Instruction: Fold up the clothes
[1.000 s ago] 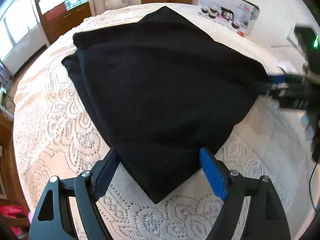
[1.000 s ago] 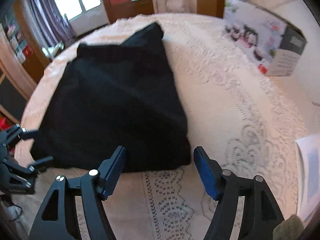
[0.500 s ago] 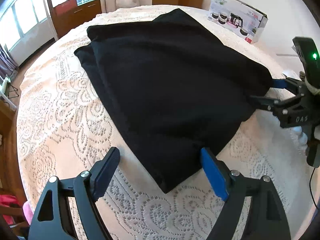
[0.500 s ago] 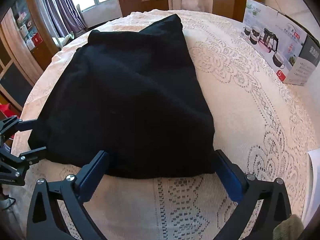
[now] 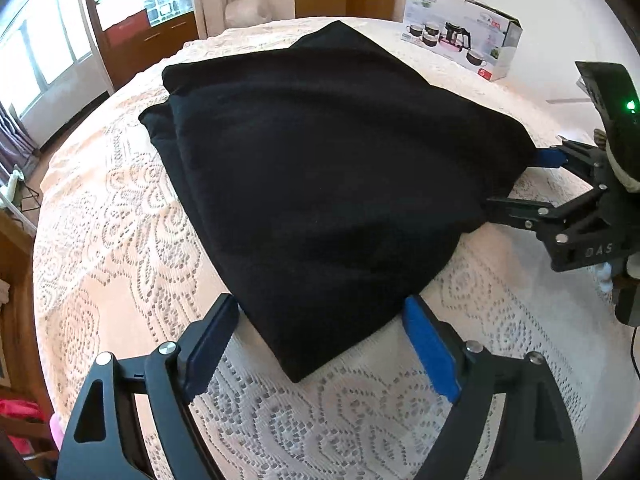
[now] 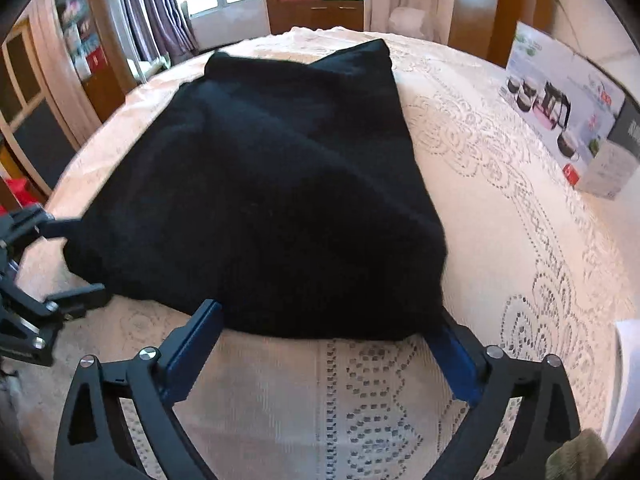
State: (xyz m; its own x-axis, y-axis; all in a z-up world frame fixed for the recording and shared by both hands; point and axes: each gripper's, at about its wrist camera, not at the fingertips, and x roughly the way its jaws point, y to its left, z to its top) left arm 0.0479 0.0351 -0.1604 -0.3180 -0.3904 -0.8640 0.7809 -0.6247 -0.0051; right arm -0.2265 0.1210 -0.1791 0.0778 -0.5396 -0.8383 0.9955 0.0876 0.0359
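Observation:
A black garment (image 5: 320, 176) lies folded in layers on a round table with a lace cloth (image 5: 120, 240). My left gripper (image 5: 320, 332) is open, its blue pads either side of the garment's near corner. The right gripper (image 5: 516, 180) shows at the right edge of this view, at another corner. In the right wrist view the garment (image 6: 272, 184) fills the middle. My right gripper (image 6: 324, 332) is open and straddles the near edge, with the cloth covering its right fingertip. The left gripper (image 6: 76, 256) shows at the far left, also open at a corner.
A tea set box (image 5: 460, 48) stands at the back right of the table and also shows in the right wrist view (image 6: 568, 116). White paper (image 6: 628, 376) lies at the table's right edge. Wooden cabinets and windows stand behind the table.
Both grippers have moved in toward the garment's corners. The right gripper's jaws opened wider a second ago and now straddle the near edge. The garment lies in the same place.

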